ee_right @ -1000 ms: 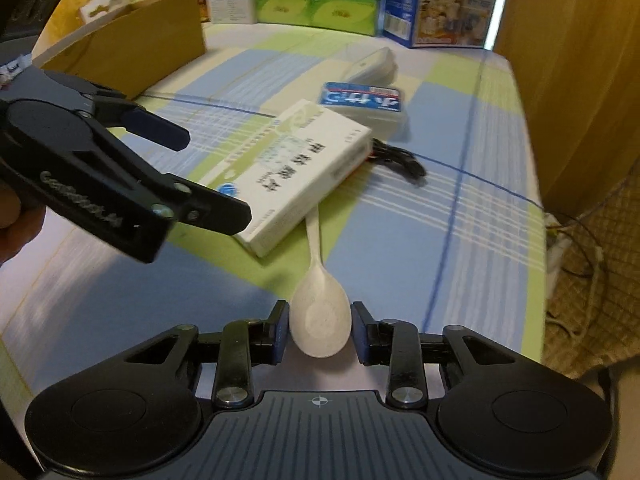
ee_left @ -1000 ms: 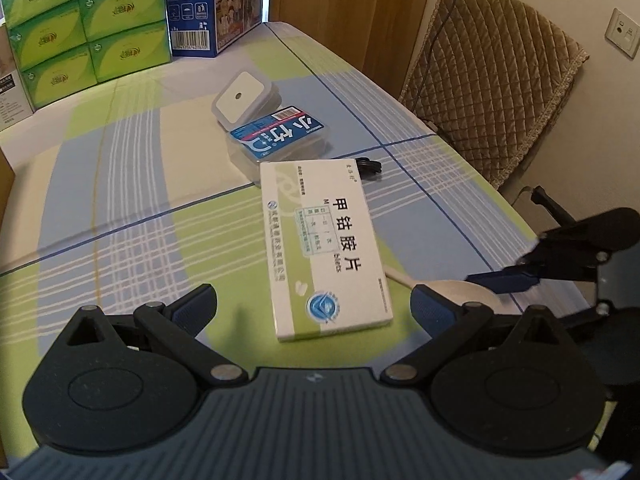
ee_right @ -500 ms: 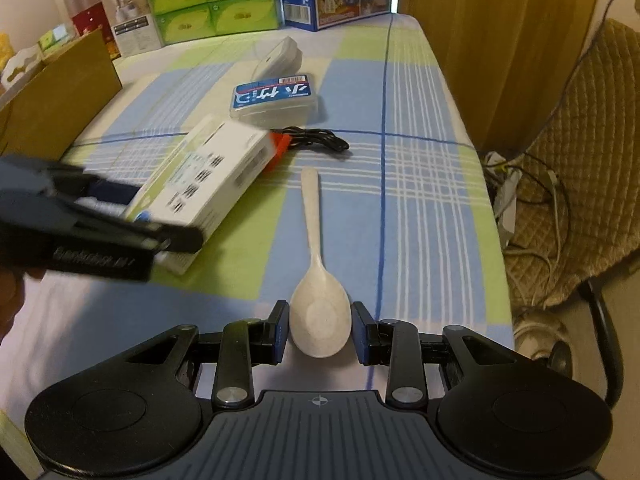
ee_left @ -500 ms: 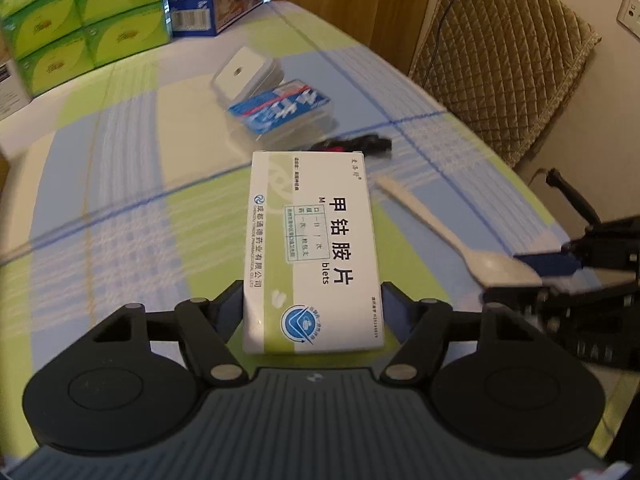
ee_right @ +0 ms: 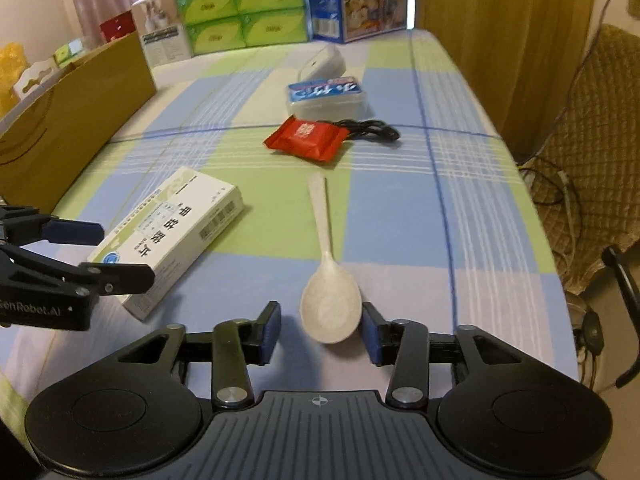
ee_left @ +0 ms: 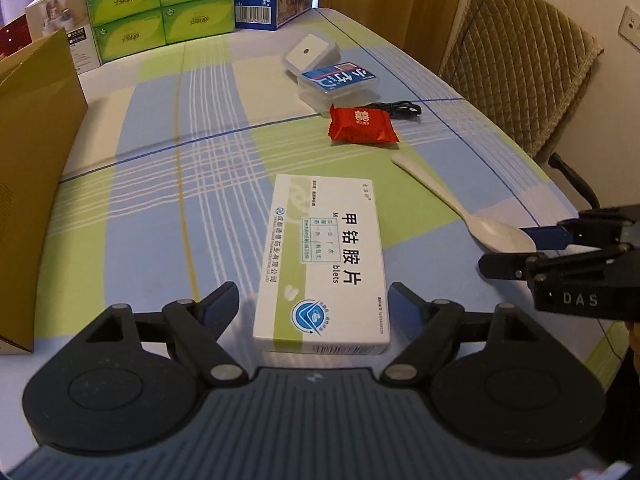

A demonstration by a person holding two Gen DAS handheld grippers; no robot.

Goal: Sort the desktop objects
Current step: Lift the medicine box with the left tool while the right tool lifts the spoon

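Note:
A white and green medicine box (ee_left: 324, 256) lies flat on the checked tablecloth. My left gripper (ee_left: 314, 300) is open around its near end, with a thin gap at the left finger. To its right lies a white plastic spoon (ee_right: 330, 308), bowl toward me and handle pointing away. Its bowl rests on the cloth between the fingers of my right gripper (ee_right: 321, 332), which is open with a gap on each side. In the left wrist view the right gripper (ee_left: 506, 250) sits at the spoon (ee_left: 496, 234) bowl, near the table's right edge.
Beyond the box lie a red snack packet (ee_left: 362, 124), a black cable (ee_left: 400, 110), a clear case with a blue label (ee_left: 340, 82) and a white device (ee_left: 308, 52). A cardboard box (ee_left: 36, 152) stands left. Green tissue packs (ee_left: 160, 12) line the back. A padded chair (ee_left: 520, 64) is right.
The right gripper, shut on the spoon's bowl before, has opened and the spoon lies free. The medicine box has shifted nearer and left, uncovering the red packet; the left fingers have eased slightly apart.

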